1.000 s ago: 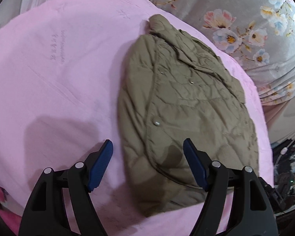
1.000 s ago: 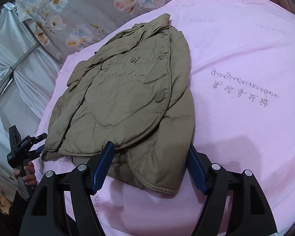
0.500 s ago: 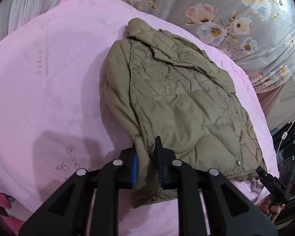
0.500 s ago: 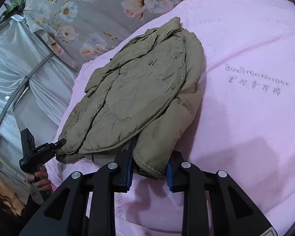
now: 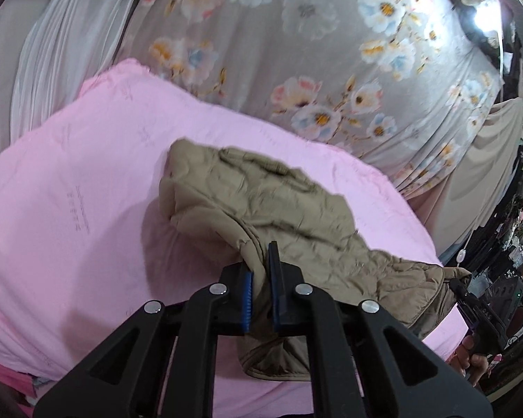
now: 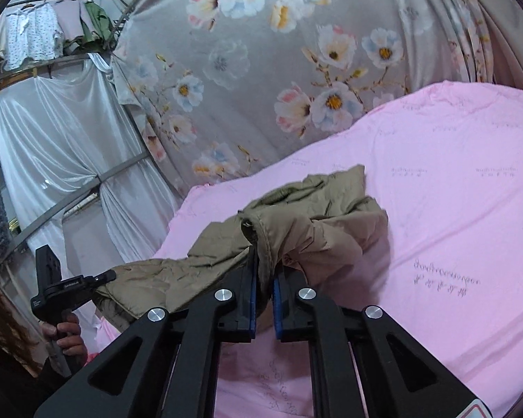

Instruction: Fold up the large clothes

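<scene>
Both grippers, left (image 5: 259,280) and right (image 6: 265,280), have just closed on the jacket's (image 5: 279,209) near hem, one per corner, lifting it off the pink bedcover (image 5: 69,209), likely to fold it toward the collar.

A pink sheet (image 5: 87,209) printed with faint script covers the near surface. Behind it hangs a grey floral curtain (image 5: 313,52) (large white, pink and blue blossoms). At far left in the right wrist view, a white satin drape (image 6: 52,146) is tied back, with pale garments (image 6: 31,38) hung above.
</scene>
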A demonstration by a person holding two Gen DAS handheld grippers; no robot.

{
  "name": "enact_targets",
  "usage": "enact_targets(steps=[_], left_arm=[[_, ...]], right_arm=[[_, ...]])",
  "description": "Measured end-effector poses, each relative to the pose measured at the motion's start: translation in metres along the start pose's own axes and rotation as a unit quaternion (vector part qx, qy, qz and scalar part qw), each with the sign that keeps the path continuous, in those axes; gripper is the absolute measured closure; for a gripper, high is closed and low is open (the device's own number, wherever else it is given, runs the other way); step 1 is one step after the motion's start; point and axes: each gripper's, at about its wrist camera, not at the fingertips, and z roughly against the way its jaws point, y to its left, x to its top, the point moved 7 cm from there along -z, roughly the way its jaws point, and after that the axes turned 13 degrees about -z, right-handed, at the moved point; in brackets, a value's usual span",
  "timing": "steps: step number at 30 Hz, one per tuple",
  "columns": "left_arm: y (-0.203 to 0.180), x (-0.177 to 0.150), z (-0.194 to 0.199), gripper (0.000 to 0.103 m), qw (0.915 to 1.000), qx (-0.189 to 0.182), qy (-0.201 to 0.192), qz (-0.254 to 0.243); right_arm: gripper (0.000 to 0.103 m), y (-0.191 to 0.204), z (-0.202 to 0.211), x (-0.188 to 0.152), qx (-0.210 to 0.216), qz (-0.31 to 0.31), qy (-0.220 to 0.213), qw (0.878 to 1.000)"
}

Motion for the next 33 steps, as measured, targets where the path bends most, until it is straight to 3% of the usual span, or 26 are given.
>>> enact_targets(steps=[8,13,18,24,33], left_arm=[[-0.008,0.044,0.051,0.096,0.998,0.006,-0.058,-0.026],[-0.007,0.073,0.041,0.096,0.9962,0.025,-0.071,-0.043],[0.004,0.101,-0.005,0.096,0.9943,0.063,-0.059,-0.061],[0.03,0.129,-0.088,0.095,0.991,0.106,-0.022,-0.078],[0.074,0.115,-0.208,0.095,0.9831,0.154,0.055,-0.083]], right_arm=[[0.096,0.043,0.028,0.04,0.024,0.033,-0.051,0.998],[0.096,0.055,0.01,0.064,0.014,0.049,-0.065,0.997],[0.097,0.048,-0.043,0.097,-0.019,0.044,-0.078,0.996],[0.097,0.028,-0.124,0.125,-0.059,0.024,-0.068,0.996],[0.097,-0.033,-0.24,0.126,-0.144,0.0,-0.022,0.989]])
